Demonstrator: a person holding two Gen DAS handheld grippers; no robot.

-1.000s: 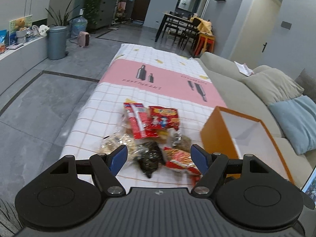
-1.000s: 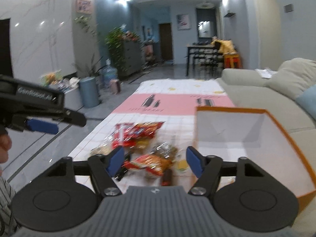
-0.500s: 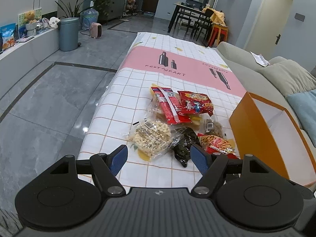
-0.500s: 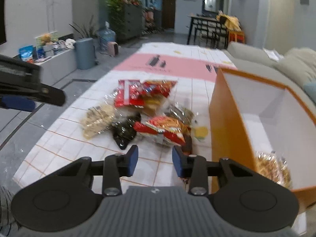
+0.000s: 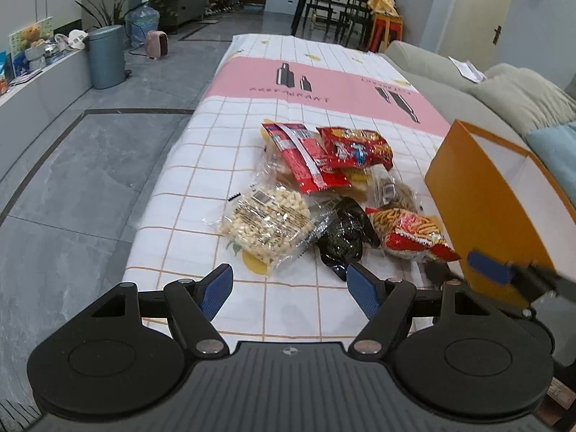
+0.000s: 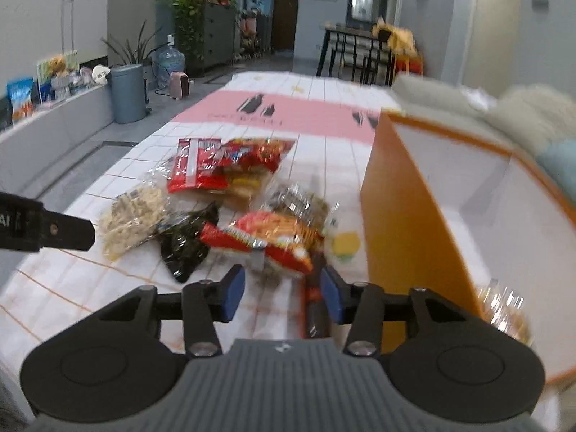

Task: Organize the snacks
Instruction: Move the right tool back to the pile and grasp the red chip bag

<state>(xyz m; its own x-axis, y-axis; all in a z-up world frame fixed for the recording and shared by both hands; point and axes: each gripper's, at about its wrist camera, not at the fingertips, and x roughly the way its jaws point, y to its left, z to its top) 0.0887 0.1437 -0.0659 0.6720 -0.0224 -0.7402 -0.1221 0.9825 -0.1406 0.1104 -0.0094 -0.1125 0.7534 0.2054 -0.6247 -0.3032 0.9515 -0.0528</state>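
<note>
Several snack packs lie in a pile on the checked tablecloth point(image 5: 201, 165): a clear bag of pale puffs point(image 5: 268, 223), a dark bag point(image 5: 343, 235), a red bag of orange sticks point(image 5: 408, 234), and red packs point(image 5: 306, 154) behind. An orange box point(image 5: 493, 212) with a white inside stands to the right; a shiny pack point(image 6: 504, 309) lies in it. My left gripper point(image 5: 288, 289) is open and empty, short of the puffs bag. My right gripper point(image 6: 282, 288) is open and empty, just short of the orange-sticks bag point(image 6: 266, 239).
A grey sofa point(image 5: 450, 82) with cushions runs along the table's right side. The table's left edge drops to grey floor point(image 5: 72, 180). A grey bin point(image 5: 106, 55) and a low shelf stand far left. A dining table point(image 5: 334, 0) stands at the back.
Both grippers have moved closer to the snack pile. My right gripper's jaws, partly closed half a second ago, have opened a little. The right gripper's finger now shows in the left wrist view.
</note>
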